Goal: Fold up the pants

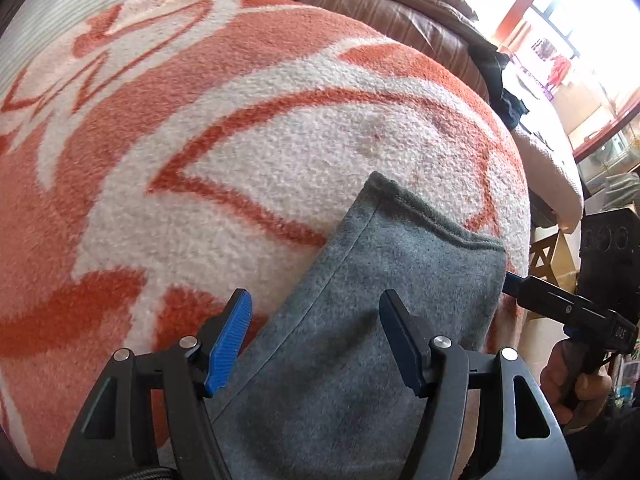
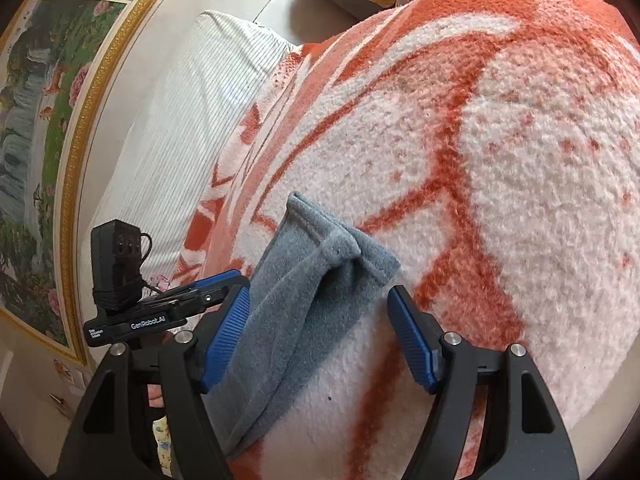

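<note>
A: In the left wrist view, where are the pants point(image 1: 352, 320)?

B: The grey leg lies on the orange and white blanket point(image 1: 200, 140), lower middle of the frame. The left gripper point(image 1: 316, 336) has its jaws apart, the cloth between them but not pressed. The other gripper shows at the right edge.

A: And the right wrist view?

B: The pants point(image 2: 304, 280) end in a bunched hem at the centre. The right gripper point(image 2: 320, 332) is also apart, the cloth just beside its left finger. A framed picture point(image 2: 48, 140) hangs at the left.

Item: pants point(image 1: 360, 320), grey fleece.
Visible part: one leg end with stitched hem.
Pose: flat in left view; bunched and creased at hem in right view.
Location: on orange-and-white blanket point(image 1: 200, 140).
</note>
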Tool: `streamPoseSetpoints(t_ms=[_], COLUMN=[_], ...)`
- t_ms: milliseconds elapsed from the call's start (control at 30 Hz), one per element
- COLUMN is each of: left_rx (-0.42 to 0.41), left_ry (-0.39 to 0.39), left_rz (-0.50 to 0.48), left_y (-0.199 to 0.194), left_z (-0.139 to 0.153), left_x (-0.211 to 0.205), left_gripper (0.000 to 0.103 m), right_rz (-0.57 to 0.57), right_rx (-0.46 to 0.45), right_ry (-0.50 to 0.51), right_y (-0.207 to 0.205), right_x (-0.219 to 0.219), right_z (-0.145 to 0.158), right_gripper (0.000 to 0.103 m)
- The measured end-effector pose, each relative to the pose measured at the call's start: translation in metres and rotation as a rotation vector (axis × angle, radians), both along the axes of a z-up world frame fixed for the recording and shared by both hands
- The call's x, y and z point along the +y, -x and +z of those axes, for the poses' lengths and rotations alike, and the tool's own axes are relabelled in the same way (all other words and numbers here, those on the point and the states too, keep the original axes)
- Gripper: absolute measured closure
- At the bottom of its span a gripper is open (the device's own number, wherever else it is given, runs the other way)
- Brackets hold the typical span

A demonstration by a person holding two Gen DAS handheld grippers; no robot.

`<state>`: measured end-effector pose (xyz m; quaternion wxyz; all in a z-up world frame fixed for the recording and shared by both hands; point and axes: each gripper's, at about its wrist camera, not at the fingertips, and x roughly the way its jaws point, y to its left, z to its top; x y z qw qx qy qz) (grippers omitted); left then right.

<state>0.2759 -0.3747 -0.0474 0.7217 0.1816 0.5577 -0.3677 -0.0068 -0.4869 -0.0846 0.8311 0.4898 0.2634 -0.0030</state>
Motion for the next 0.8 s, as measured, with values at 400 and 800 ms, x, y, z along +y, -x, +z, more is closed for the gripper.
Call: streamPoseSetpoints(t_ms=[400, 800], left_rx=[-0.015, -0.002], left_ry=[-0.056, 0.047], left_rz=[-0.122, -0.169], left_y=[0.004, 0.023], left_z=[-0.024, -0.004], left_x=[-0.053, -0.051], left_gripper=[0.031, 0.094], right_rz=[0.005, 0.010], right_rx=[-0.011, -0.054], right_ry=[0.022, 0.047], right_y=[-0.008, 0.013], right_x=[-0.002, -0.002], right_z=[-0.013, 0.001], right_gripper=[0.095, 0.095])
